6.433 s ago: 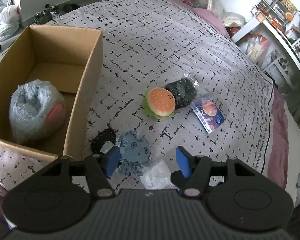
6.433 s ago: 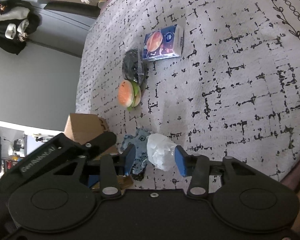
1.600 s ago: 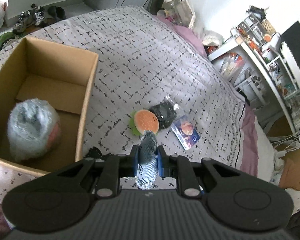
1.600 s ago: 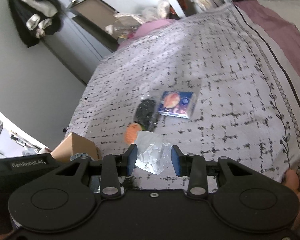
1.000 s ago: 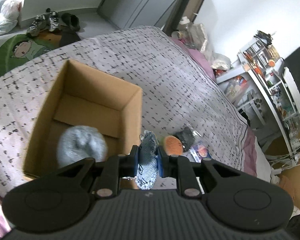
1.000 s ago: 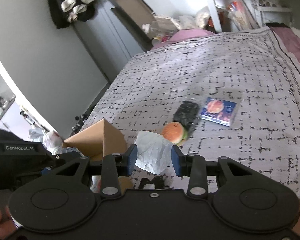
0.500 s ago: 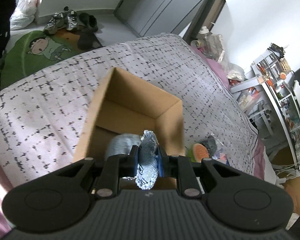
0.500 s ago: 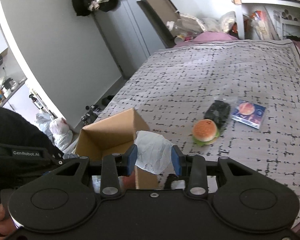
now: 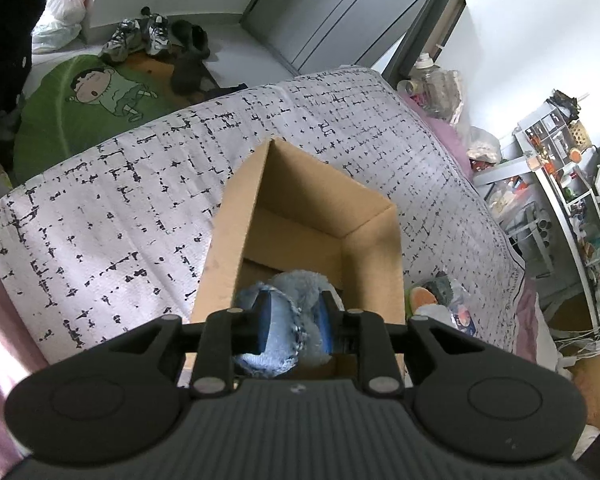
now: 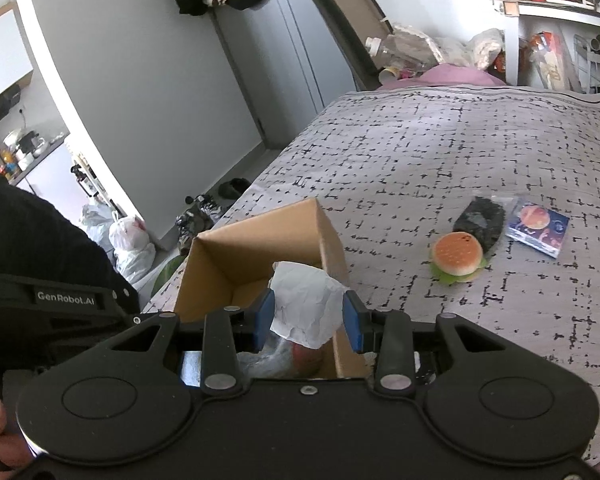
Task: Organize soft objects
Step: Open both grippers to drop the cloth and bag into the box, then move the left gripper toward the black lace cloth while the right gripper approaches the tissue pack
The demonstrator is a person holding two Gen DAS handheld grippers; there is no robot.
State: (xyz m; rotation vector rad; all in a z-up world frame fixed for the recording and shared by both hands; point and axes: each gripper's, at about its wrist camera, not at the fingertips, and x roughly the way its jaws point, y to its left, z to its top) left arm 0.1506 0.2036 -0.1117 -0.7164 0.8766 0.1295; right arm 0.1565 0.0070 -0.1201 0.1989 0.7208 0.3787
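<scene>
My left gripper (image 9: pixel 294 326) hangs over the near end of the cardboard box (image 9: pixel 372 264). Its jaws stand apart around the blue patterned cloth piece (image 9: pixel 278 340), which lies between them above the fluffy blue plush (image 9: pixel 300 280) in the box. My right gripper (image 10: pixel 308 320) is shut on a crumpled white plastic bag (image 10: pixel 306 306) and holds it over the same box (image 10: pixel 260 256). A burger plush (image 10: pixel 458 256), a black bagged item (image 10: pixel 480 220) and a blue packet (image 10: pixel 538 226) lie on the bedspread to the right.
The box stands on a grey patterned bed (image 9: pixel 112 216). Beyond the bed's left edge lie a green cartoon rug (image 9: pixel 84 96) and shoes (image 9: pixel 140 38). Cluttered shelves (image 9: pixel 560 184) stand at the right, grey wardrobe doors (image 10: pixel 268 64) behind.
Both grippers moved left over the box. My left jaws have opened wider, and the blue cloth now sits loosely between them instead of pinched flat.
</scene>
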